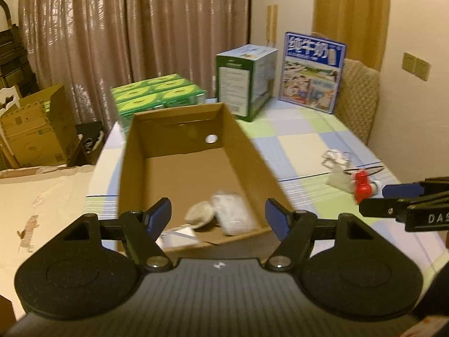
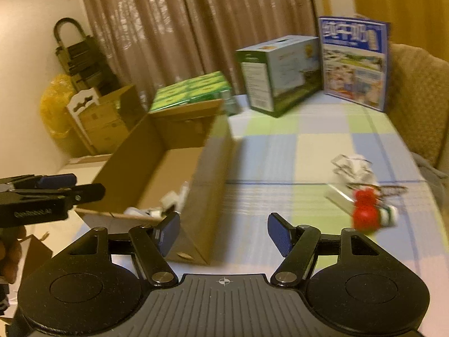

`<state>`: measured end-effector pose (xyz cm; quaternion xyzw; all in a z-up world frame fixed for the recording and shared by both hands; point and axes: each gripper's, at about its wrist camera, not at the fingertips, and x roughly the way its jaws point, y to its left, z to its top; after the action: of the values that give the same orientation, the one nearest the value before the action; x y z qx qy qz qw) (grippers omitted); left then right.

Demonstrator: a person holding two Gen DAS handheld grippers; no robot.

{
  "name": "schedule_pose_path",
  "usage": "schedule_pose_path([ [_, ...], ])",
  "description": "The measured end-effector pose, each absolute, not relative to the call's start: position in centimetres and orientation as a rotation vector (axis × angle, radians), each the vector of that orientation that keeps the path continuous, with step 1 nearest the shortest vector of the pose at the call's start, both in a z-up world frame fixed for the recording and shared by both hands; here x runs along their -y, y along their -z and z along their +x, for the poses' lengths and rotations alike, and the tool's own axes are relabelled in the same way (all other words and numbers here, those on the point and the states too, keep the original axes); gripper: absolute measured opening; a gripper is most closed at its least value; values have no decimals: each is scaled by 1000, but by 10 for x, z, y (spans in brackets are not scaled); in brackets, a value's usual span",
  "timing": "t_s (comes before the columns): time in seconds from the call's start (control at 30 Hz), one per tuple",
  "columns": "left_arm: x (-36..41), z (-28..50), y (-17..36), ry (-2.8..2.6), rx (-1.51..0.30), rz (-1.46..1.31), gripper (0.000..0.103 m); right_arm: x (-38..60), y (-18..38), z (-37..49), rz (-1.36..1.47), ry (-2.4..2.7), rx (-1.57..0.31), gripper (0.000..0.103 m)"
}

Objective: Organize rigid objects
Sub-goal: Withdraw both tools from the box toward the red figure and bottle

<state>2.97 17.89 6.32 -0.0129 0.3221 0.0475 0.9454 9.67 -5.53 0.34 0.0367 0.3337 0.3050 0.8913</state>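
Note:
An open cardboard box (image 1: 247, 151) lies lengthways on the checked tablecloth (image 1: 303, 140). At its near end lie a pale round piece (image 1: 199, 213), a clear plastic packet (image 1: 233, 216) and a flat white item (image 1: 179, 234). My left gripper (image 1: 217, 210) hangs open above that near end, holding nothing. To the right of the box, a small pile on the cloth holds a red object (image 2: 364, 210), a white-green piece (image 2: 388, 216) and wire clips (image 2: 348, 165). My right gripper (image 2: 223, 226) is open and empty beside the box's right wall (image 2: 207, 185), left of the pile.
At the table's far end stand a pack of green cartons (image 1: 157, 92), a green-white carton (image 1: 247, 78) and a blue milk box (image 1: 313, 70). A padded chair (image 1: 359, 98) is at the far right. Cardboard boxes (image 1: 36, 129) sit beyond the left edge, before the curtains.

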Motion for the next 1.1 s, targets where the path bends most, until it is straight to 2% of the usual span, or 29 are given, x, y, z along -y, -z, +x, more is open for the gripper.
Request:
schedule_pose_path([
  [0.53, -67, 24, -54, 66, -661, -42, 72, 199, 5, 48, 168, -371, -685, 67],
  [1.1, -16, 61, -31, 123, -696, -15, 74, 240, 13, 80, 158, -316, -671, 67],
])
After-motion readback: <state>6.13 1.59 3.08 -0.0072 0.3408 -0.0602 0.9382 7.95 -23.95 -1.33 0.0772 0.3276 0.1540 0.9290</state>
